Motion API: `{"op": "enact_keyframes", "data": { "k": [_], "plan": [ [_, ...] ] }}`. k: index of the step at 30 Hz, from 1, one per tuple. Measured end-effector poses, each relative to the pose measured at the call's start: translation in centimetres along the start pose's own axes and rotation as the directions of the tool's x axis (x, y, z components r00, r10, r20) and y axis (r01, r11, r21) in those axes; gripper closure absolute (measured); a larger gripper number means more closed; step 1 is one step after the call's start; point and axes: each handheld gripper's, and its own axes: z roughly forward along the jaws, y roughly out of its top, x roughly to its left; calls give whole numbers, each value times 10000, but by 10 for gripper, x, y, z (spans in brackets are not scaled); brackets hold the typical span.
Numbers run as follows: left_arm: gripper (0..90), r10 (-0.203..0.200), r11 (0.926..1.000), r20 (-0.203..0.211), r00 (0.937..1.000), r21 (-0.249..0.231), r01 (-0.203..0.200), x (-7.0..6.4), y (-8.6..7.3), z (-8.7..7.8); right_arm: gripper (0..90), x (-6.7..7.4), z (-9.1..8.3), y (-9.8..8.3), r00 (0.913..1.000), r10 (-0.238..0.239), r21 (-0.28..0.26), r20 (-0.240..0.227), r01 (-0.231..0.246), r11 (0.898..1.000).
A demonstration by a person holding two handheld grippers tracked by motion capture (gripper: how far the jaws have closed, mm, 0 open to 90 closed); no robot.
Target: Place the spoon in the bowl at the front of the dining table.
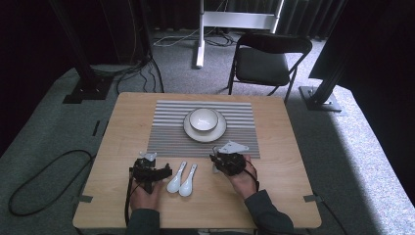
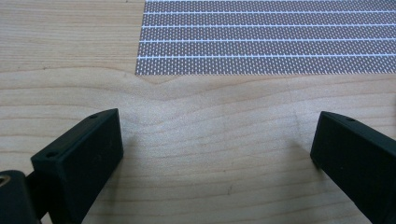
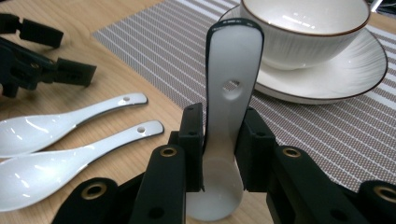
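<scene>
Standing handle-up between the jaws of the right gripper (image 3: 223,149), a white spoon (image 3: 231,93) is pinched by its neck, its bowl hanging below the pads. Two more spoons (image 3: 70,140) lie on the table (image 2: 210,140) beside it. Over bare wood, the left gripper (image 2: 215,149) has its jaws spread wide.

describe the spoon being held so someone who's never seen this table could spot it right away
Start at the striped placemat with the white bowl on its plate. Just off the mat's near right corner, the right tongs are shut on a white ceramic spoon. Unlike the two matching spoons lying flat on the wood, it stands handle-up.
</scene>
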Motion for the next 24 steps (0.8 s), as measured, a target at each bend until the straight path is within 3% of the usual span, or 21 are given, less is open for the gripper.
{"op": "enact_keyframes", "data": {
  "k": [13,24],
  "plan": [
    [27,14,10000,-3,10000,1,-14,0,0,0,742,-3,-1,12,9999,-96,-186,-131,93,9998],
    [27,15,10000,-5,10000,-3,-15,0,0,0,742,-19,-1,37,10000,53,-586,15,-52,9983]
  ]
}}
